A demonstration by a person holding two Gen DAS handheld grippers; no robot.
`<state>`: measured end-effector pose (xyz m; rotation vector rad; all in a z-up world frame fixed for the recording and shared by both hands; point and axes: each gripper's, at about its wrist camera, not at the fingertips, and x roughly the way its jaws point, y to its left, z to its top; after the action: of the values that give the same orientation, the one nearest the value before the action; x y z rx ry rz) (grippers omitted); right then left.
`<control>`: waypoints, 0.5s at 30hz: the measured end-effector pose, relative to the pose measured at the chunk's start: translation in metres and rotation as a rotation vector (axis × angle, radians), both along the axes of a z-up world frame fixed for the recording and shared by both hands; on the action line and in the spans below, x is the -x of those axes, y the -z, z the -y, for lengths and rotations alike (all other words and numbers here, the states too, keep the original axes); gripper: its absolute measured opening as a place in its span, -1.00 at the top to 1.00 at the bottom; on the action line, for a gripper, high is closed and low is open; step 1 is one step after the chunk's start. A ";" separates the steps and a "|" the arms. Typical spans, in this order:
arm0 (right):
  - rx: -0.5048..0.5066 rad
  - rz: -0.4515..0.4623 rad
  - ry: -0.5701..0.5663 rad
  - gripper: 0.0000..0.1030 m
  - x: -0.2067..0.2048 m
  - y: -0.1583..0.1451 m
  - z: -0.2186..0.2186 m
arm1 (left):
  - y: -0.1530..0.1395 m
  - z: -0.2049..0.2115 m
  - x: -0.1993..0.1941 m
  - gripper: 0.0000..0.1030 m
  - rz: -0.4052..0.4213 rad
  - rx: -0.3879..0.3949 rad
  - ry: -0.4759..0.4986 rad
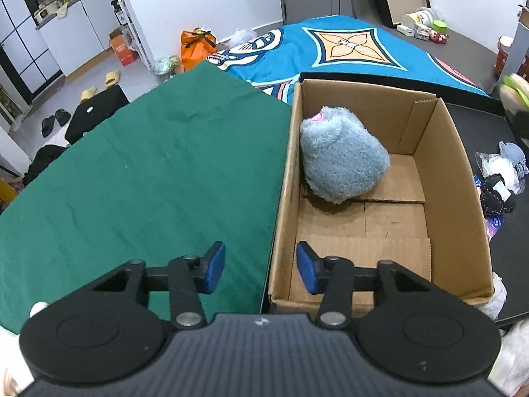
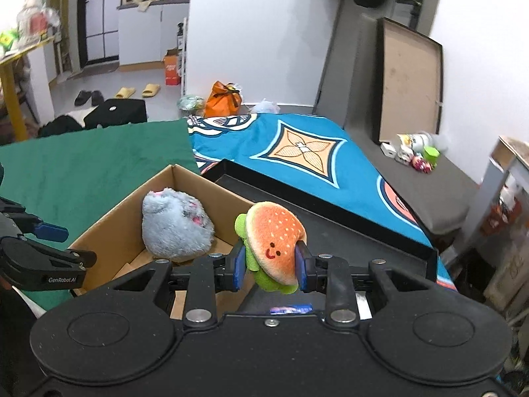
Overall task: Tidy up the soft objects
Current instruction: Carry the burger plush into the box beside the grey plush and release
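Inside, box [image 1: 463, 178] floor bare, left claw [image 1: 261, 269] over rim

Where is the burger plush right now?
In the right wrist view, the burger plush is clamped in the right tool, just right of the cardboard box.

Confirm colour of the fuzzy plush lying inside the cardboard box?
Pale grey-blue fuzzy plush with a small pink patch; clearest in the left wrist view.

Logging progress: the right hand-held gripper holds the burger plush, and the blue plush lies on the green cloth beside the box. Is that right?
One slip: the blue plush lies inside the box, not on the green cloth, as the left wrist view shows. The right hand-held gripper does hold the burger plush.
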<state>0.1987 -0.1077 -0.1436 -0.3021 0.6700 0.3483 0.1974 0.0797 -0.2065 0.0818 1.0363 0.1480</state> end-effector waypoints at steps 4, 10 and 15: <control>0.029 0.005 -0.028 0.43 -0.005 -0.001 -0.015 | 0.003 -0.003 -0.002 0.40 -0.015 0.028 0.005; 0.063 0.020 -0.069 0.42 -0.015 0.001 -0.036 | 0.006 -0.008 -0.004 0.75 -0.017 0.082 0.005; 0.056 0.041 -0.085 0.35 -0.024 -0.001 -0.046 | 0.007 -0.011 -0.004 0.76 -0.008 0.110 0.004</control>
<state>0.2232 -0.0619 -0.1423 -0.3913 0.6281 0.4041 0.2018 0.0909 -0.2134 -0.0160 1.0500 0.0871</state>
